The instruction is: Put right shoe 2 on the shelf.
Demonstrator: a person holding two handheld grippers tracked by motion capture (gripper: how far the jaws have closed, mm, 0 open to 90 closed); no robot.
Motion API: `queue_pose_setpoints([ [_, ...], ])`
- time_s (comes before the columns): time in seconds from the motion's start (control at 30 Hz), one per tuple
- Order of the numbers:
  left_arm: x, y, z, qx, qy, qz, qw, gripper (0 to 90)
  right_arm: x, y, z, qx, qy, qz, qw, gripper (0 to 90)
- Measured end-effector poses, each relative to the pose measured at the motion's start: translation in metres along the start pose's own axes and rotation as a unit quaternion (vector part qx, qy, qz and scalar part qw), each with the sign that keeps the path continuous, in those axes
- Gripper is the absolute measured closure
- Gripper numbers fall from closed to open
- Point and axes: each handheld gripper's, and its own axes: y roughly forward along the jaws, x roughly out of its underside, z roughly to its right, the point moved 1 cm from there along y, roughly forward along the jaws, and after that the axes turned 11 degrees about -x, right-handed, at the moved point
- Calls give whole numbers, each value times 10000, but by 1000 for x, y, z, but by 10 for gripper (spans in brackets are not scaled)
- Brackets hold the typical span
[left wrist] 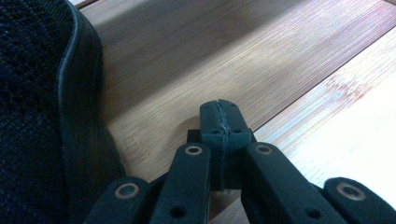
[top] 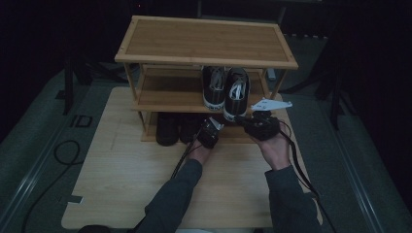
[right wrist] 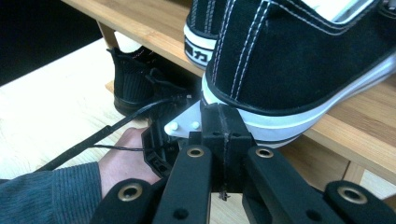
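2 black-and-white sneakers [top: 225,87] are stood side by side on the middle shelf of a bamboo shoe rack [top: 204,41], toes pointed toward the person. The rack is placed at the far end of a light wooden table [top: 121,184]. A pair of dark shoes [top: 167,128] is seen on the lowest shelf, to the left of the grippers.

The left gripper [top: 210,132] is held low at the front edge of the bottom shelf, just beside the dark shoes. In the left gripper view, its jaws are seen pressed together with nothing between them, the tips [left wrist: 219,119] resting over the bamboo board of the shelf, and the black mesh side of a dark shoe [left wrist: 32,116] is seen close by at the left.

The right gripper [top: 261,125] is held at the front edge of the middle shelf, directly below the toe of the right-hand sneaker [top: 236,94]. In the right gripper view, its jaws are shown fully closed and empty, the tips [right wrist: 223,122] set against the white rubber sole of that sneaker [right wrist: 299,60], the front of which overhangs the shelf edge. Whether the tips actually touch the sole cannot be told. The left hand [right wrist: 123,161] and its gripper are seen beyond, lower and to the left
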Motion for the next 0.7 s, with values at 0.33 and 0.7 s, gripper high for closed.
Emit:
queue_pose_setpoints([
  [0.33, 0, 0, 0, 34, -24, 13, 10000, 900, -2, -4, 3, 238, -21, 66, 9997, 900],
  [0.7, 0, 0, 0, 31, -31, 13, 10000, 900, -1, 4, 2, 457, -98, 18, 9989, 900],
])
